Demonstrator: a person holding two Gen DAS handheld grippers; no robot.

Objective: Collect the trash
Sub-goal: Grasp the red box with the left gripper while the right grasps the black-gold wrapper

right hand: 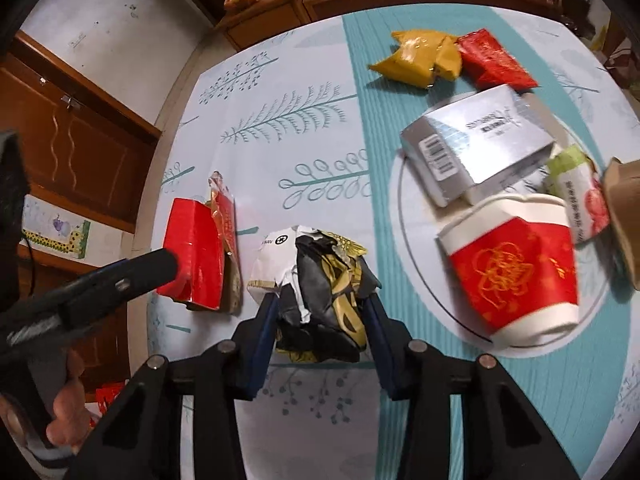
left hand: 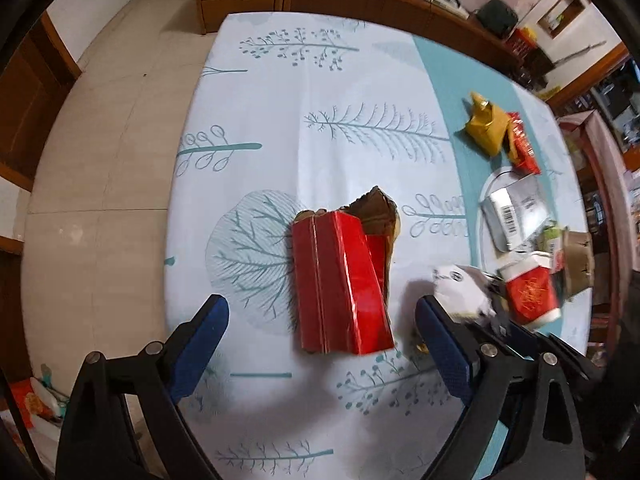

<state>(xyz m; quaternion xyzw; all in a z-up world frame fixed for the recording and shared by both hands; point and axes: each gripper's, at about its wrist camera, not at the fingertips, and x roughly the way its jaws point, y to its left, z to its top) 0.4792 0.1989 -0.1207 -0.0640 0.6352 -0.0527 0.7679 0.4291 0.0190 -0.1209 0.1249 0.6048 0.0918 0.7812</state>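
Left wrist view: my left hand-held gripper [left hand: 322, 334] hangs over the surface [left hand: 280, 100], which has a pale cloth w/ blue tree prints. Its blue fingers [left hand: 200, 344] are spread wide & touch nothing. Between them, a bit ahead, lies a flattened red box [left hand: 340, 284] w/ torn brown cardboard at its far end, flat on the cloth. At the right finger I see a crumpled white wrapper [left hand: 460, 292], partly blurred. Further right there is a red-and-white paper cup [left hand: 530, 294] on its side, a silver box [left hand: 516, 212] w/ barcode, a brown cardboard piece [left hand: 578, 264], and far behind them a yellow packet [left hand: 486, 128] next to a red packet [left hand: 522, 146].

Right wrist view: my right hand-held gripper [right hand: 320, 308] is pinching a crumpled black, gold & white wrapper [right hand: 320, 288]; both blue fingers [right hand: 264, 328] press on its sides and the wad rests on the surface [right hand: 280, 80]. To the left is the red box [right hand: 196, 252], and the tip of my left hand-held gripper [right hand: 160, 268] is just before it, w/ my hand [right hand: 68, 400] at the lower left edge. To the right the paper cup [right hand: 516, 272] lies tilted on a white round patch of the cloth, touching the silver box [right hand: 476, 144]. A green-white packet [right hand: 576, 192] and the brown cardboard [right hand: 624, 216] are at the right edge. The yellow packet [right hand: 416, 58] & red packet [right hand: 494, 60] lie side by side at the far part.
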